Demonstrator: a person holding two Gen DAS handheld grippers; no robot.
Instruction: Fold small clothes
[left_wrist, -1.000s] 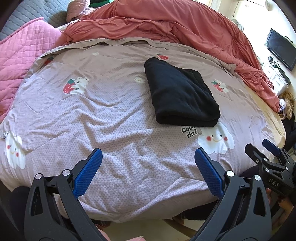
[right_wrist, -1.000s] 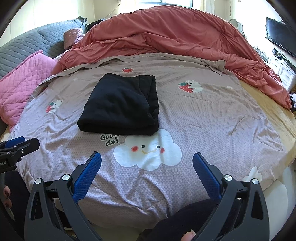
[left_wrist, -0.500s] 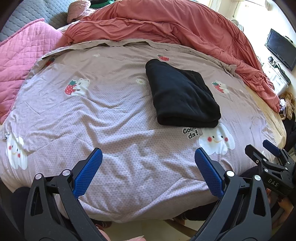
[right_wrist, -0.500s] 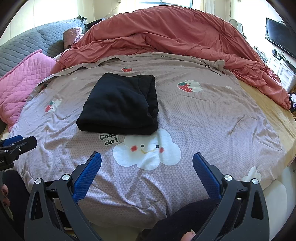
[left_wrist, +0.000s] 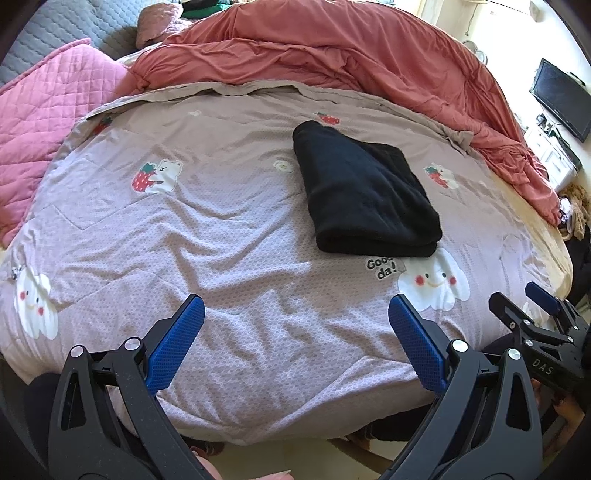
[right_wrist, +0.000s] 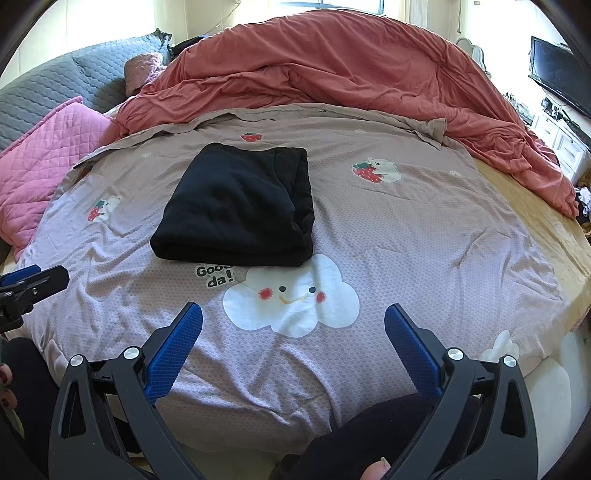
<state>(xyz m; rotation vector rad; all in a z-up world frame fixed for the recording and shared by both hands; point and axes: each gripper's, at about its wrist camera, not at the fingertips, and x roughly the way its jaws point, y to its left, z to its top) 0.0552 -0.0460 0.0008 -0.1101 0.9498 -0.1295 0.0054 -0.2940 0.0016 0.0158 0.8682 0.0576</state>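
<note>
A black garment (left_wrist: 364, 195) lies folded into a thick rectangle on the mauve cartoon-print bedsheet (left_wrist: 221, 229); it also shows in the right wrist view (right_wrist: 240, 206), above a white cloud print. My left gripper (left_wrist: 295, 306) is open and empty, held back near the bed's front edge, well short of the garment. My right gripper (right_wrist: 293, 314) is open and empty, over the cloud print, also short of the garment. The right gripper's tip shows at the right edge of the left wrist view (left_wrist: 532, 306).
A rumpled terracotta duvet (right_wrist: 351, 70) is piled across the back of the bed. A pink quilted blanket (left_wrist: 44, 122) lies at the left, a grey headboard (right_wrist: 55, 85) behind it. A TV (right_wrist: 561, 81) and white cabinet stand at the right.
Both grippers have drifted very slightly back from the garment. The garment has not moved and both grippers stay open.
</note>
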